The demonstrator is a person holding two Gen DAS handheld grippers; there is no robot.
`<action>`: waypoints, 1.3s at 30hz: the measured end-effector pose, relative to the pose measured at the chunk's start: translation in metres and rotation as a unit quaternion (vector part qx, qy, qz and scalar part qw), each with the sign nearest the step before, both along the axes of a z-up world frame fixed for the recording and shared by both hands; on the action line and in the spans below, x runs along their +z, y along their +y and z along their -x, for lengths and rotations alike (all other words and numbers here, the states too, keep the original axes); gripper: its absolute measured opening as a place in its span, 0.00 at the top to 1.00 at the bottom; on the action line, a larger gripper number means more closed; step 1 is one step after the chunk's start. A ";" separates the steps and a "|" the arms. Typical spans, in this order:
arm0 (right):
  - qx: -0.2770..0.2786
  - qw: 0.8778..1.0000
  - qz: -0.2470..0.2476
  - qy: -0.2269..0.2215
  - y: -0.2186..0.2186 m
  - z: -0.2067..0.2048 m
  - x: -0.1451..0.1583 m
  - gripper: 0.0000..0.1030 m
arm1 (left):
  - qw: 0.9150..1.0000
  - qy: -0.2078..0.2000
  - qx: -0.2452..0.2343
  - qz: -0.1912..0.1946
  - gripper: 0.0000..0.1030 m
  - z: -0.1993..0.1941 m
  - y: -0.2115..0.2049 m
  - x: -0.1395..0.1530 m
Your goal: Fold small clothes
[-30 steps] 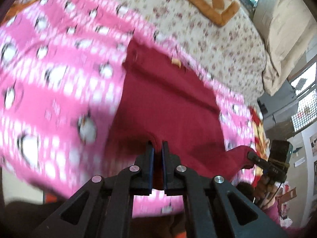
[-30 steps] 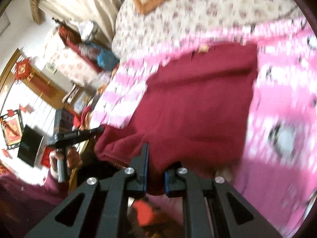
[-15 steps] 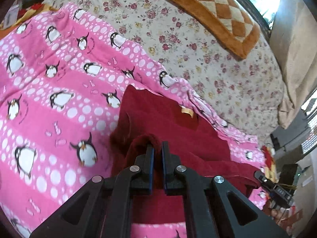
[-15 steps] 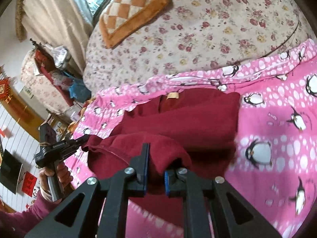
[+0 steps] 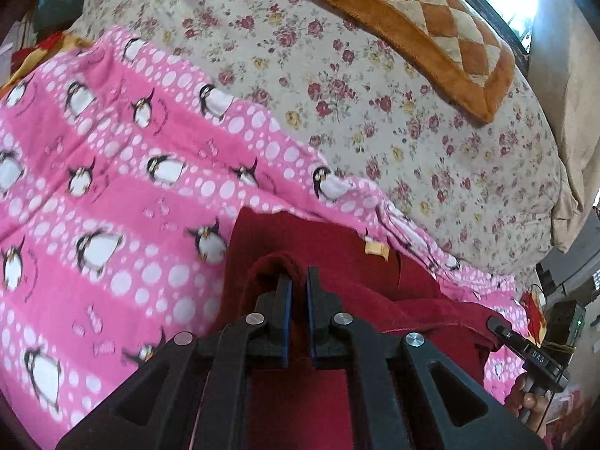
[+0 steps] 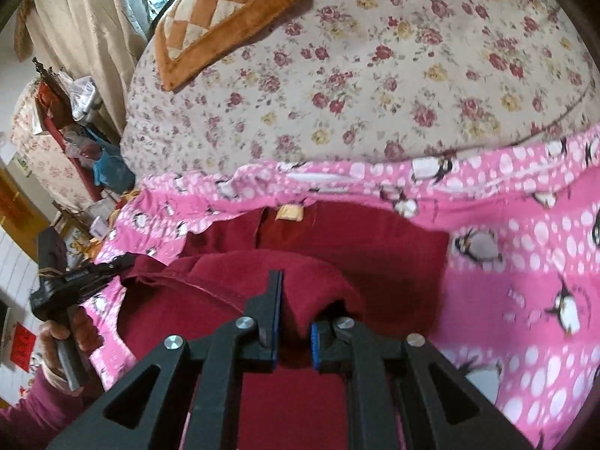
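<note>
A dark red garment [image 5: 337,262] with a small yellow neck label lies on a pink penguin blanket [image 5: 112,195]. My left gripper [image 5: 298,281] is shut on its near hem, which is carried over the garment toward the label. In the right wrist view the same garment [image 6: 375,255] lies on the blanket [image 6: 525,262]. My right gripper [image 6: 296,300] is shut on the other part of the near hem, with a thick fold between its fingers. Each gripper shows in the other's view, the right one [image 5: 525,348] and the left one [image 6: 75,281].
A floral bedspread [image 5: 375,93] covers the bed beyond the blanket. An orange checked cushion [image 5: 431,30] lies at the far edge by a window. Beige curtains [image 6: 93,18] hang at the bedside, with cluttered shelves [image 6: 67,120] and furniture off the bed.
Both grippers have carried the near hem of the red garment away from me, over the garment toward its label. The garment has gone from spread flat to doubled over.
</note>
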State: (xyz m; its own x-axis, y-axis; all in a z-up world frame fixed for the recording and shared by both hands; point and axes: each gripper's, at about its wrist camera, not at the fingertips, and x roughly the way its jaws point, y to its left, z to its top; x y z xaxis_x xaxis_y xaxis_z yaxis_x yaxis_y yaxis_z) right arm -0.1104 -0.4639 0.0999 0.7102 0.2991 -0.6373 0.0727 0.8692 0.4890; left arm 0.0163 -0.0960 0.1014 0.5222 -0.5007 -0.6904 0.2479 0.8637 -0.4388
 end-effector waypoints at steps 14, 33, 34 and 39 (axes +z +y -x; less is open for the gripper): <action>-0.034 0.999 -0.019 0.035 -0.028 -0.058 -0.043 0.89 | 1.000 0.027 0.002 0.012 1.00 -0.059 -0.025 -0.041; -0.079 0.994 -0.070 -0.018 -0.054 -0.040 -0.017 0.44 | 0.998 0.011 0.015 0.062 0.55 -0.067 -0.014 -0.030; -0.069 0.996 -0.053 -0.013 -0.047 -0.044 -0.015 0.46 | 0.999 0.018 0.018 0.043 0.55 -0.067 -0.018 -0.034; -0.047 0.998 0.001 0.052 -0.021 -0.086 -0.042 0.53 | 0.996 0.059 0.038 -0.045 0.55 -0.075 -0.025 -0.067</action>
